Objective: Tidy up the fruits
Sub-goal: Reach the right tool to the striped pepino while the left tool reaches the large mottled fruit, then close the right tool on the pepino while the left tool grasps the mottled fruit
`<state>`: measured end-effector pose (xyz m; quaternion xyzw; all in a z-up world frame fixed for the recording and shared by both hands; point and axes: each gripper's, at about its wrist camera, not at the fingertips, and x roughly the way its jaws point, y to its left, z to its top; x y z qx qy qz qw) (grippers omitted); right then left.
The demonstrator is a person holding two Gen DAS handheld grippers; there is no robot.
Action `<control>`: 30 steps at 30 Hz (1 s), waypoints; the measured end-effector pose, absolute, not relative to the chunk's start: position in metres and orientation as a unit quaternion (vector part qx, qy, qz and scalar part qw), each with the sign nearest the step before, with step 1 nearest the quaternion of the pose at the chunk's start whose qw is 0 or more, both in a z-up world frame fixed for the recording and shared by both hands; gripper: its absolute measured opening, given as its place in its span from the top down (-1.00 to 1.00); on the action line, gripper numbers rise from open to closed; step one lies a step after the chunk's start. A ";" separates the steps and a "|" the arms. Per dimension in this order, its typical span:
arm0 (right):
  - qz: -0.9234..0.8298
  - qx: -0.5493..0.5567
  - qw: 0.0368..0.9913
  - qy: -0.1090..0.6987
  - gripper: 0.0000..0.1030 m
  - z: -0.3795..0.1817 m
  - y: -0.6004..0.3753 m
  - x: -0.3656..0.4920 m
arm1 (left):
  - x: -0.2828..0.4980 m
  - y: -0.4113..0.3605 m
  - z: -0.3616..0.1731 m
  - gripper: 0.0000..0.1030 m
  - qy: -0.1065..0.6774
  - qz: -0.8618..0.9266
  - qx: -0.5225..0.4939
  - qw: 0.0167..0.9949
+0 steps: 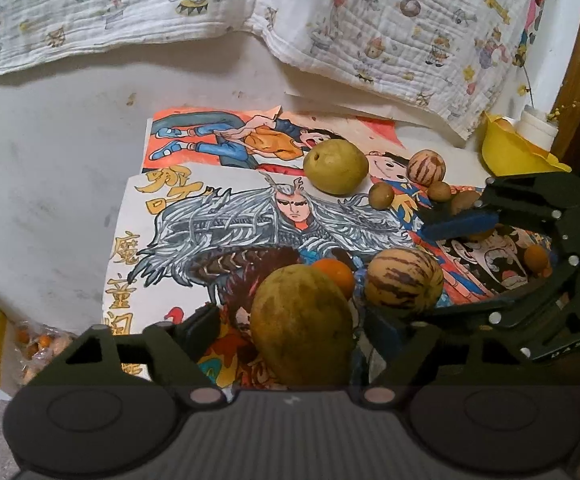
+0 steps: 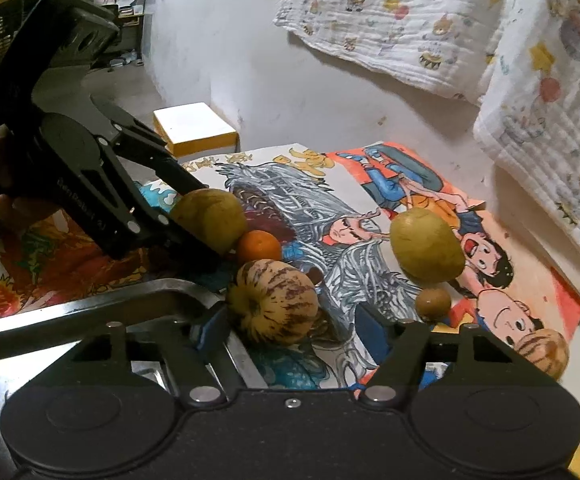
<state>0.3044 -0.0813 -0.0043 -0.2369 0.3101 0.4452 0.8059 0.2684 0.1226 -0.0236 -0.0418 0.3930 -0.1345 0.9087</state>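
My left gripper (image 1: 290, 328) has its jaws around a yellow-brown pear (image 1: 302, 328); from the right wrist view (image 2: 205, 220) its fingers touch the pear on both sides. An orange (image 1: 336, 274) and a striped melon (image 1: 404, 282) lie just behind it. My right gripper (image 2: 290, 324) is open with the striped melon (image 2: 271, 300) between its blue pads (image 2: 209, 328), above the rim of a metal tray (image 2: 89, 308). A second pear (image 1: 336, 166) (image 2: 426, 250), a second striped melon (image 1: 426, 168) and small brown fruits (image 1: 382, 195) lie further off.
Cartoon posters (image 1: 217, 216) cover the table. A patterned cloth (image 1: 390, 32) hangs on the wall behind. A yellow bag (image 1: 510, 152) sits at the far right. A white and yellow box (image 2: 195, 128) stands beyond the table's left end.
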 end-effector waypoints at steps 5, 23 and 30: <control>0.454 -0.220 0.803 0.319 -0.32 -0.007 -0.079 0.309 | 0.270 0.127 -0.023 -0.40 0.395 -0.139 -0.050 0.907; 0.482 -0.194 0.793 0.319 -0.09 -0.015 -0.071 0.315 | 0.273 0.133 -0.026 -0.11 0.397 -0.164 -0.088 0.899; 0.468 -0.179 0.807 0.315 -0.06 -0.013 -0.076 0.314 | 0.269 0.131 -0.024 -0.10 0.399 -0.148 -0.093 0.900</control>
